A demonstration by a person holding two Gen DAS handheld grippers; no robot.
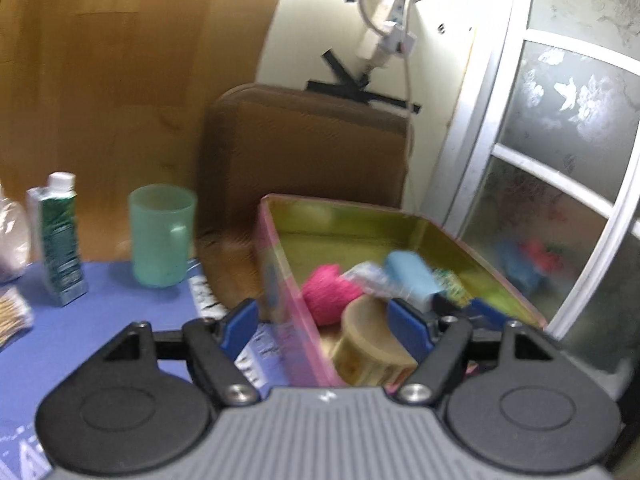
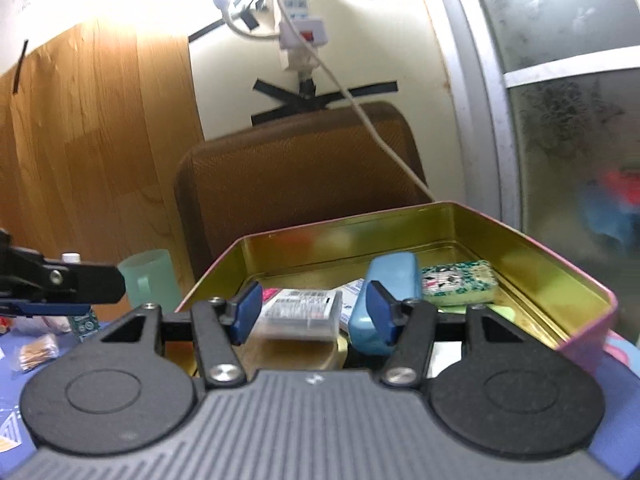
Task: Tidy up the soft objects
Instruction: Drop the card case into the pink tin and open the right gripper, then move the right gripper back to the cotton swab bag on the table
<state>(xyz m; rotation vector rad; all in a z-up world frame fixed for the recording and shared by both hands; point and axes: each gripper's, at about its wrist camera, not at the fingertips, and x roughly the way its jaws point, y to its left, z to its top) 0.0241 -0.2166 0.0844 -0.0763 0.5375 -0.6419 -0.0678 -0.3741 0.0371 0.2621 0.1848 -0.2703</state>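
Observation:
A pink tin box (image 1: 276, 276) with a gold inside stands on the blue mat; it also shows in the right wrist view (image 2: 532, 248). In it lie a pink woolly ball (image 1: 328, 292), a light blue soft case (image 2: 394, 284), a clear packet (image 2: 304, 312), a patterned green sponge (image 2: 460, 282) and a round tan tin (image 1: 368, 340). My left gripper (image 1: 322, 320) is open and empty, over the box's near left wall. My right gripper (image 2: 314, 310) is open and empty, just above the clear packet at the box's near edge.
A green plastic cup (image 1: 162, 236), a green carton (image 1: 58, 240) and a bag of cotton swabs (image 1: 12, 316) stand on the mat (image 1: 120, 320) to the left. A brown chair back (image 1: 312, 152) is behind the box. A frosted window (image 1: 560, 140) is on the right.

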